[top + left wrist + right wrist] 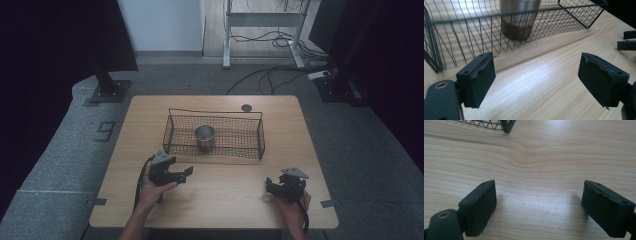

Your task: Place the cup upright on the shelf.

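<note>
Staging the reach: we hold left gripper (181,174) and right gripper (276,186) empty, jaws wide apart, steel cup (204,138) upright in wire basket (215,112) at 12 o'clock, next likely a top-down grab.

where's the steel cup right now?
In the high view, the round stainless-steel cup stands upright inside the black wire mesh basket, left of its centre, beyond the open left gripper.

Tabletop (531,157) — pale wood, smooth, matt; basket (461,37) — black wire mesh; cup (519,17) apparently brushed metal.
</note>
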Tool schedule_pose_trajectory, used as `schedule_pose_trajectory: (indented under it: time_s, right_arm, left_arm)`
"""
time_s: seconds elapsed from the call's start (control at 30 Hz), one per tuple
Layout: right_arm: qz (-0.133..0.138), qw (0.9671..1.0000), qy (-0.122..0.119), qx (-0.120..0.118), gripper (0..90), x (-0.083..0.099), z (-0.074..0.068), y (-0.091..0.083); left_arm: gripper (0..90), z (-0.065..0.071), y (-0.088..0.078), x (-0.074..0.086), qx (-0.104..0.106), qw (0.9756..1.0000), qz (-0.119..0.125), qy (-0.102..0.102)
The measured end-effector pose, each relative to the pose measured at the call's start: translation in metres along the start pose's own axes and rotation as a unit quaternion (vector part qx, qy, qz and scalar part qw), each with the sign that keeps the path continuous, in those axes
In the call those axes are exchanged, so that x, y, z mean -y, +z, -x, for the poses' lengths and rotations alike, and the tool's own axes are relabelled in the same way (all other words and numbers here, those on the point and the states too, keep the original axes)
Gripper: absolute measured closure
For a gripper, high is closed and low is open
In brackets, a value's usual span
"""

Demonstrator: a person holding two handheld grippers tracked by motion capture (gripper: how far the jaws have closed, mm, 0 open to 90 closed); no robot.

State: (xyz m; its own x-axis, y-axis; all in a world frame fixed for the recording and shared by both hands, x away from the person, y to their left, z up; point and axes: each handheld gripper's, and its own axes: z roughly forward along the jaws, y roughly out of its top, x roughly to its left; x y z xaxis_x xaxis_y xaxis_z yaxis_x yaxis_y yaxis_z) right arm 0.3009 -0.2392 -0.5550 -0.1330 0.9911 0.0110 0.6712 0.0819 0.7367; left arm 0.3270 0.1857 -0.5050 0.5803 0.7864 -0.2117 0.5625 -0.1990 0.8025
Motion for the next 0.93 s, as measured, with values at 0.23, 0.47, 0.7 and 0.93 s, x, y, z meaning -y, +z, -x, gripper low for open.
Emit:
schedule_pose_trajectory:
  time_s: [0.23,0.47,0.7,0.93]
  right_arm:
    - [0.0,1.0,0.0,0.0,12.8,0.0,0.0,0.0]
    - [0.001,1.0,-0.001,0.0,12.8,0.0,0.0,0.0]
    - [0.001,1.0,-0.002,-0.001,12.9,0.0,0.0,0.0]
    - [0.001,1.0,-0.002,0.0,12.9,0.0,0.0,0.0]
  left_arm:
    - [15.2,0.0,-0.004,0.024,-0.009,0.9998,-0.02,-0.004]
    - [15.2,-0.001,-0.001,0.042,-0.012,0.9989,-0.045,-0.005]
    - [15.2,-0.007,-0.002,0.047,-0.011,0.9985,-0.051,-0.012]
    - [15.0,-0.009,-0.003,0.046,-0.008,0.9985,-0.049,-0.022]
